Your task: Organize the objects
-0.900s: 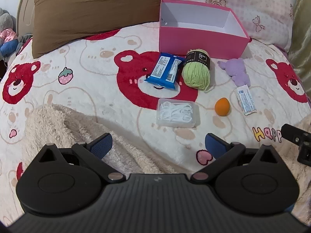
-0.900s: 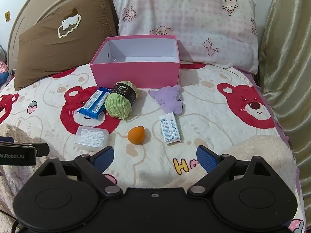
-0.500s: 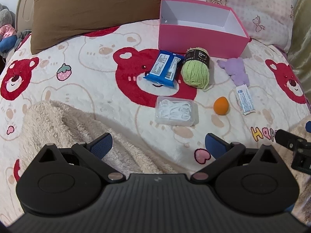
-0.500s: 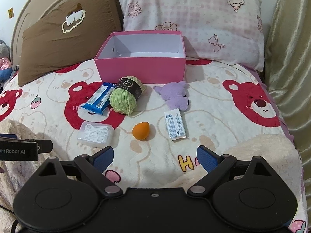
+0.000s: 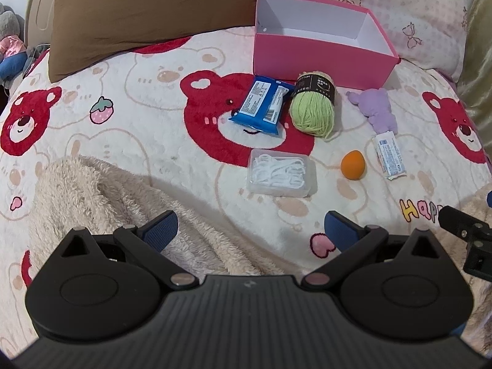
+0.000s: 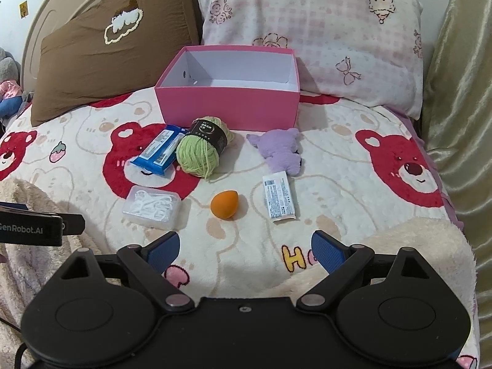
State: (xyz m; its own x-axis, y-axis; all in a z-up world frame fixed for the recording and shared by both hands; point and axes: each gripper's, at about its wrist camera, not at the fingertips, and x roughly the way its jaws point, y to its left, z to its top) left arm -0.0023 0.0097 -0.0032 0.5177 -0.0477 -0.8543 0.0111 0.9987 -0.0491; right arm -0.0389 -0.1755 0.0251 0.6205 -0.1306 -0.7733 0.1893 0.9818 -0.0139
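Pink cardboard box [image 6: 229, 109], rectangular with white inner walls, sits open-topped and empty at the head of a plush bear-print blanket [image 6: 353, 166], just in front of a brown pillow [image 6: 101, 61] and a pink checked pillow [image 6: 307, 30]; its long side runs across the bed. A fluffy cream throw [image 5: 101, 190] bunches at the near edge. In front of the box lie the loose items, well apart from both grippers. A ball of green yarn [image 6: 200, 153] with a black paper band rests against a glossy blue tissue packet [image 6: 161, 150], whose long axis angles toward the box. A soft purple plush toy [image 6: 281, 152] lies right of the yarn. A clear plastic case [image 5: 281, 176] holds white floss picks. A flat white sachet [image 6: 279, 198] lies lengthwise, pointing toward the box, beside an orange teardrop sponge [image 6: 224, 204]. The left gripper [image 5: 250, 230] and right gripper [image 6: 246, 250] hover over the blanket, blue-padded jaws spread wide with nothing between them.
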